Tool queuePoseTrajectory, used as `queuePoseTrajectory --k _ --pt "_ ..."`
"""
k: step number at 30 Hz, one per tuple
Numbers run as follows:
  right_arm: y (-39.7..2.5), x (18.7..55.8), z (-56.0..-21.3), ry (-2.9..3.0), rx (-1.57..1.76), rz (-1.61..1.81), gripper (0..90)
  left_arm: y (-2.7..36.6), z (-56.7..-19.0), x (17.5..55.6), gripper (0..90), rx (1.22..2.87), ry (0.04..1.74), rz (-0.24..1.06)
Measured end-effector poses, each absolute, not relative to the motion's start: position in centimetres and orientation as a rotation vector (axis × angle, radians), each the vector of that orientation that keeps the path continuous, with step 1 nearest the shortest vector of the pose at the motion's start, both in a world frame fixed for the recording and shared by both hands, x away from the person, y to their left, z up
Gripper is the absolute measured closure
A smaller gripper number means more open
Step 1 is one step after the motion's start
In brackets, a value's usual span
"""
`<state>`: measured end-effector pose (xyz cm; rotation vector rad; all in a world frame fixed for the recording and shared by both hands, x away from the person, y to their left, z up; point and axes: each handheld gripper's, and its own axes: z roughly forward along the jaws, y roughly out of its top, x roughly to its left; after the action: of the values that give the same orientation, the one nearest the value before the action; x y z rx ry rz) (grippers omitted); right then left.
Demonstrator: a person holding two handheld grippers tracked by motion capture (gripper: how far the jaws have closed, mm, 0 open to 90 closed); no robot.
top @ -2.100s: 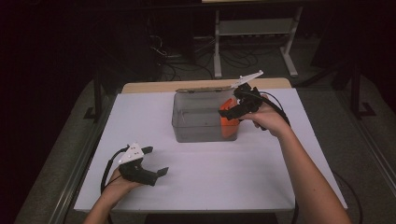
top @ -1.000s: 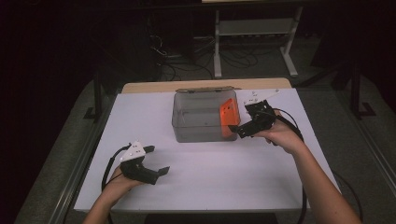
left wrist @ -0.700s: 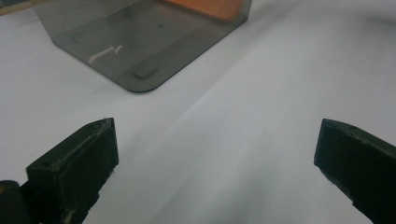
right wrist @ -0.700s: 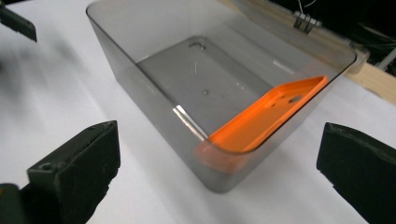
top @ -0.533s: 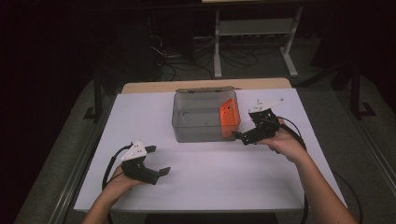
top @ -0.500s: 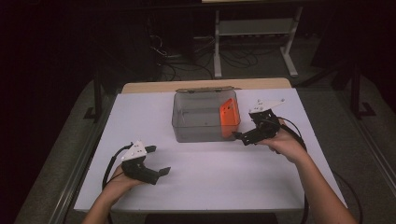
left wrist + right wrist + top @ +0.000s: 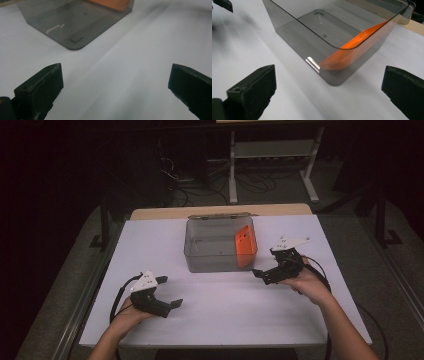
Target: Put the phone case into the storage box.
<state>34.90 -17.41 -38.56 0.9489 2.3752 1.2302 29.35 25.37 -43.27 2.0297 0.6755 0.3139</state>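
Beside the smoky clear bin [image 7: 220, 245], right gripper [image 7: 263, 274] has withdrawn, jaws wide and empty; orange card [image 7: 246, 245] deposited inside. Left gripper [image 7: 172, 305] idle, jaws wide, empty.

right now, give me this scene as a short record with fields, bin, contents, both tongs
bin: clear grey bin, open top, mid table
contents: orange flat piece leaning on edge against the bin's right wall
left tongs: open, holding nothing, low over the table near the front left
right tongs: open, holding nothing, just outside the bin's front right corner, pointing toward it
contact: neither tongs touches the bin
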Motion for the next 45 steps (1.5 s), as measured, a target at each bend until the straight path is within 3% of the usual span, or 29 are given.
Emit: queuePoseTrajectory --k 45 --pt "-20.0 28.7 -42.6 2.334 1.002 1.263 0.0 24.9 -43.1 29.0 0.0 2.036 0.656 0.312"
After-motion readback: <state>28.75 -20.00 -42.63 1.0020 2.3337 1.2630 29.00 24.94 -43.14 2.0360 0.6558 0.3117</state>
